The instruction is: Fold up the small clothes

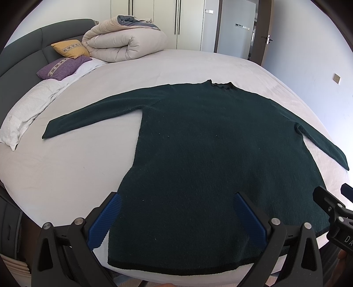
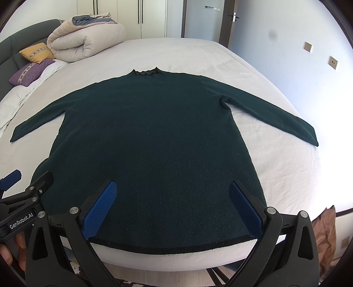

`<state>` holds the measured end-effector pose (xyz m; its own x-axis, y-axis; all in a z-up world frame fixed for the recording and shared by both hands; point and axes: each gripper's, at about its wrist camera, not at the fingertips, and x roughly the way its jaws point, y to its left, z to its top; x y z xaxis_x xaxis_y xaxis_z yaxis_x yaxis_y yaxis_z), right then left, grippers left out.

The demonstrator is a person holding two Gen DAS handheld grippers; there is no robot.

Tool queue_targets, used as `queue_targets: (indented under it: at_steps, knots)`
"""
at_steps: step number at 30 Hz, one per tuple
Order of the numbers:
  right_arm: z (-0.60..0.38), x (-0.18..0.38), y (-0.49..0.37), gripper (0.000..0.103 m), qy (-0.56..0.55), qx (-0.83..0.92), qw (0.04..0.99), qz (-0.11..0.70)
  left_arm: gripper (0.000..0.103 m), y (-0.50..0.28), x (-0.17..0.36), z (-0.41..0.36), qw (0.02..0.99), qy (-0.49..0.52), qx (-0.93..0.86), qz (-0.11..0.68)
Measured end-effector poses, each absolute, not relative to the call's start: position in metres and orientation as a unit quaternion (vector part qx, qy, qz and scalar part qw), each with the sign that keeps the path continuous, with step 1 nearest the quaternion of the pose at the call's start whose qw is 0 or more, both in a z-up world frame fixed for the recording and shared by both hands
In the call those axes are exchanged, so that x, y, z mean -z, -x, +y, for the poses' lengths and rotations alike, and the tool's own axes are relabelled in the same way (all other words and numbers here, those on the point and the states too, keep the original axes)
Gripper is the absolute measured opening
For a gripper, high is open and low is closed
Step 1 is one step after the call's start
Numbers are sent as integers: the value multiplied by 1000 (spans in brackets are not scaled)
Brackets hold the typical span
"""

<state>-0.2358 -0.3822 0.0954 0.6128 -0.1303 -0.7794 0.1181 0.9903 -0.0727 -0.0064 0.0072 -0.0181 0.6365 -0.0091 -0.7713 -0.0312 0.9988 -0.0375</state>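
Sweater (image 2: 152, 141) lay flat on bed (image 2: 275, 167), hem at frame bottom. Left tool (image 1: 176, 212) and right tool (image 2: 173, 201) gaped, empty. Risk: single-layer pinch would skew fold.

White-sheeted bed (image 2: 275, 167), dark green sweater (image 2: 154, 143) flat, folded duvet (image 2: 86, 42), pillows (image 2: 35, 51)

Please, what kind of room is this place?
Most likely a bedroom: a wide bed with a white sheet, a rolled beige quilt beside yellow and purple cushions, and tall white wardrobe doors behind.
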Motion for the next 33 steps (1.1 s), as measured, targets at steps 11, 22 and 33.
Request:
queue_targets:
  at_steps: [11, 22, 33]
  knots:
    - [-381, -91, 235, 103, 6, 71, 897, 437, 103, 6, 21, 7, 902, 22, -7, 430]
    - [-388, -90, 234, 103, -10, 69, 897, 437, 103, 6, 25, 3, 903, 19, 4, 429]
    - [-637, -98, 243, 103, -345, 168, 877, 288, 103, -31, 27, -10, 894, 21, 25, 448]
